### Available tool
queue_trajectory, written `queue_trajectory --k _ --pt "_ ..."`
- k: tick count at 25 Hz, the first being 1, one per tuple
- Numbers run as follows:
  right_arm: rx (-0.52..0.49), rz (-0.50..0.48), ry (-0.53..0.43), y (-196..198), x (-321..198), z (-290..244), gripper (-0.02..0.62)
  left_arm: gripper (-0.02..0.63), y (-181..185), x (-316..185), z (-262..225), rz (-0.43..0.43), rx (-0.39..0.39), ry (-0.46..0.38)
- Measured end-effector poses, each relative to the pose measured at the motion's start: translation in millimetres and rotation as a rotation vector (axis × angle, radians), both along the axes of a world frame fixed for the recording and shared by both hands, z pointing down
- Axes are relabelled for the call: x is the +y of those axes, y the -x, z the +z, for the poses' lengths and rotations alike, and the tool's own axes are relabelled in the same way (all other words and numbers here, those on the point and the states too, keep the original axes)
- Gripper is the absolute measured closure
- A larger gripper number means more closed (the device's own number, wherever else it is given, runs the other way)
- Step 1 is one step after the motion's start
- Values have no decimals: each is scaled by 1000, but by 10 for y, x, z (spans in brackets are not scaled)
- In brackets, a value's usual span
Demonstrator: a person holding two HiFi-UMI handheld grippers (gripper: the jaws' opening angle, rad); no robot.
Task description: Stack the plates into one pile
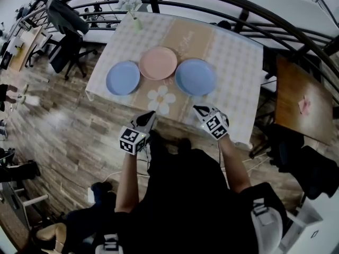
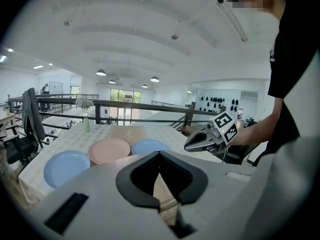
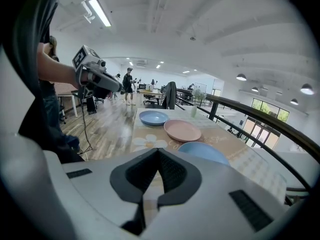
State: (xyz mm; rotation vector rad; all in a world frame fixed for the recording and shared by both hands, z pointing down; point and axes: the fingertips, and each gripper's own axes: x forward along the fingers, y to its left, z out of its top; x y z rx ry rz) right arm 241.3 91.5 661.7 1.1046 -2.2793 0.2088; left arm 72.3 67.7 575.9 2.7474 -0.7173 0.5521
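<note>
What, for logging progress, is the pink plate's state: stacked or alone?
Alone: the pink plate lies on the table, nothing on it, between the left blue plate and right blue plate.

No word or number is legible. The tan runner [image 1: 151, 23] on the counter [image 1: 238, 67] carries faint white script, too small to read. The left gripper [image 1: 150, 115] and right gripper [image 1: 198, 110] bear only black-and-white square markers.

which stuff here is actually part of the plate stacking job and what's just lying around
For the job:
left blue plate, pink plate and right blue plate, in a row on the table, unstacked
left gripper and right gripper, both shut and empty

Just about:
vase of flowers at the table's far edge
office chair
wooden side table
</note>
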Motion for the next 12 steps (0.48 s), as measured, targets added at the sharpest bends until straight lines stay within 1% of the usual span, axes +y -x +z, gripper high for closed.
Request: queue_trajectory --k 12 --pt "24 64 15 -28 -87 34 597 606 -2 -195 -9 60 15 1"
